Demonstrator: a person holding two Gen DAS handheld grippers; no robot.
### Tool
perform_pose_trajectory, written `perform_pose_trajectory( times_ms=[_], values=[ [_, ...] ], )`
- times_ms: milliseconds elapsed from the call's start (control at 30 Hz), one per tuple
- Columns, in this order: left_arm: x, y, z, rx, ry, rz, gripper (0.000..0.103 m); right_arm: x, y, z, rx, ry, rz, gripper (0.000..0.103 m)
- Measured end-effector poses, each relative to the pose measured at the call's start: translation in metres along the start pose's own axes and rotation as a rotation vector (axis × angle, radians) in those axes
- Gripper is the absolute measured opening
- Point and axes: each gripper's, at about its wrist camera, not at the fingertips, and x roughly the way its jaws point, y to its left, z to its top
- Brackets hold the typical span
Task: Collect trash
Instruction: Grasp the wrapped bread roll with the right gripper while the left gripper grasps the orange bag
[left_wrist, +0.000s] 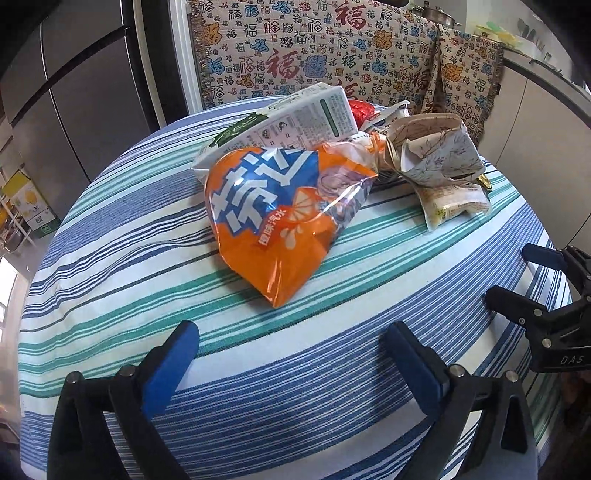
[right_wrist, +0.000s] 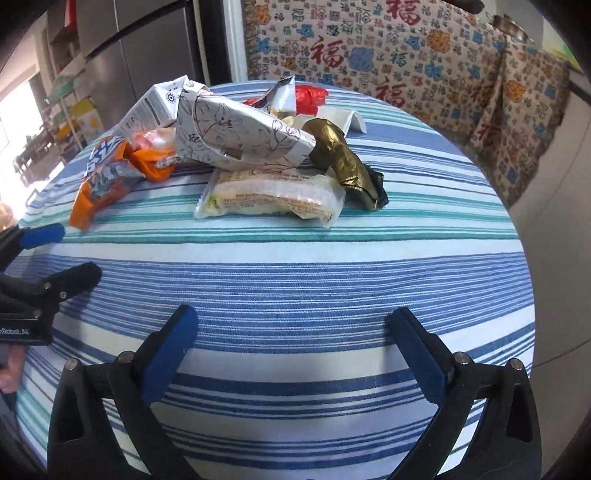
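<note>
The left gripper (left_wrist: 291, 330) has its jaws wide apart, with nothing between them but the striped tablecloth (left_wrist: 110, 258). Just past the blue pads lies the orange snack bag (left_wrist: 280, 218). The bag is long. One pointy corner aims back at the gap between the jaws, and the other end leans away and to the left, into the pile. Behind the bag is a white milk carton (left_wrist: 295, 122), lying on its side with its long side running from left to right. Farther off, to the right of the jaws, sits a crumpled flowered paper box (left_wrist: 432, 147) with a pale clear wrapper (left_wrist: 454, 206) under it.

The right gripper (right_wrist: 295, 317) is wide apart too and holds nothing. Bare cloth lies between its pads. Straight ahead of the jaws, well apart from them, the pale clear wrapper (right_wrist: 273, 199) lies flat with its long side going left to right. Just behind it is the flowered paper box (right_wrist: 243, 136), tipped so its long side slants down to the right. A dark gold wrapper (right_wrist: 343, 162) lies ahead and a bit right, slanting the same way. A red wrapper (right_wrist: 308, 98) is at the far back. The orange snack bag (right_wrist: 107, 181) is ahead and far left.

Both grippers hang over the near edge of the table, side by side.
</note>
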Motion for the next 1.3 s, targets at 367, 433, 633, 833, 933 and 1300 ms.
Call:
perform_pose_trajectory(
  times_ms=[367,433,633,833,933,1300],
  values=[
    [0.001,0.000,0.000,-0.014,-0.006,0.008,0.103,0.004,-0.015,0.022,-0.005,-0.014,0.135,0.090],
    [0.001,0.001,0.000,-0.014,-0.007,0.007,0.103,0.008,-0.022,0.034,0.025,-0.023,0.174,0.088],
    [0.000,0.001,0.000,-0.014,-0.006,0.005,0.103,0.017,-0.030,0.052,0.074,-0.025,0.277,0.028],
    [0.000,0.002,-0.001,-0.014,-0.008,-0.002,0.103,-0.006,0.018,0.026,-0.087,0.072,0.544,0.018],
    [-0.001,0.003,-0.002,-0.016,-0.009,-0.002,0.103,-0.019,0.024,0.021,-0.168,0.001,0.445,0.041],
    [-0.002,0.005,-0.003,-0.019,-0.010,0.001,0.103,0.016,0.017,0.050,-0.123,-0.026,0.326,0.075]
  ],
)
